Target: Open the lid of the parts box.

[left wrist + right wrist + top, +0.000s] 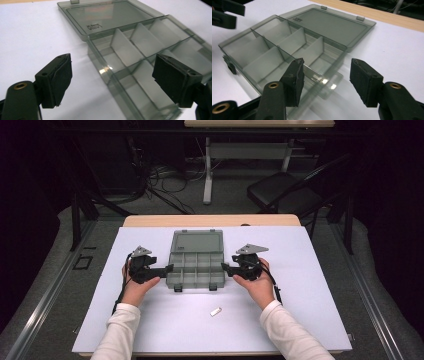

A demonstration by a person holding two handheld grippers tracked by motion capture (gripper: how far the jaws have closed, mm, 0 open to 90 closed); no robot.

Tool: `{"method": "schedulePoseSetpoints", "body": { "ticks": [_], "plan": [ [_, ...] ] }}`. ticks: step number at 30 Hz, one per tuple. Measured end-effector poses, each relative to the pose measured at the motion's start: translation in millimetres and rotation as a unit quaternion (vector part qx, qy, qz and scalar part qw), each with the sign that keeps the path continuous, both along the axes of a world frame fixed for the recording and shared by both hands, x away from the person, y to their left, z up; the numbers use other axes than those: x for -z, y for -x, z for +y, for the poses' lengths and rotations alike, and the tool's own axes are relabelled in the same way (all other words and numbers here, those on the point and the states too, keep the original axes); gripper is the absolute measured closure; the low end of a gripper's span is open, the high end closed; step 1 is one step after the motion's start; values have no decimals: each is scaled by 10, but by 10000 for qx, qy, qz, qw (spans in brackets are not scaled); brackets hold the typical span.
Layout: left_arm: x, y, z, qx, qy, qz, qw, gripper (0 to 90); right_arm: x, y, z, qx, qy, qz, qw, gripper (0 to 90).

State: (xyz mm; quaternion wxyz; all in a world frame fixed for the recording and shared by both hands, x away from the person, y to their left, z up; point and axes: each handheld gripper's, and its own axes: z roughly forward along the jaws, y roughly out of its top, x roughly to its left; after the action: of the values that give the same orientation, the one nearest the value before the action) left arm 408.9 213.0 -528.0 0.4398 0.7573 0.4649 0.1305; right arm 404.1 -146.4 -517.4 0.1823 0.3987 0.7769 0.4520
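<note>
The high view looks forward and down from above the person's side, taking in the whole white tabletop point(300, 310) from near edge to far edge, with the open compartment box point(196, 260) small at its middle. The left gripper view rides low and close at the box's point(140, 62) left side, facing across it between its own jaws. The right gripper view sits equally near at the box's point(287, 47) right side, facing back toward the table's far edge; all three share the box.
</note>
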Motion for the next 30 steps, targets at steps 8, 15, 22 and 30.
{"method": "schedulePoseSetpoints", "body": {
  "ticks": [8,15,22,30],
  "plan": [
    [-89,107,-46,-70,6,30,10000,149,-73,41,-285,260,-148,-95,9995,391],
    [-191,237,-168,136,-67,-66,9999,149,-111,46,-461,454,-395,-48,9982,180],
    [-285,377,-341,383,-143,-266,9988,147,-167,81,-533,623,-541,-168,9964,149],
    [-286,490,-538,549,-271,-342,9975,150,-172,90,-525,601,-572,13,9965,141]
  ]
}}
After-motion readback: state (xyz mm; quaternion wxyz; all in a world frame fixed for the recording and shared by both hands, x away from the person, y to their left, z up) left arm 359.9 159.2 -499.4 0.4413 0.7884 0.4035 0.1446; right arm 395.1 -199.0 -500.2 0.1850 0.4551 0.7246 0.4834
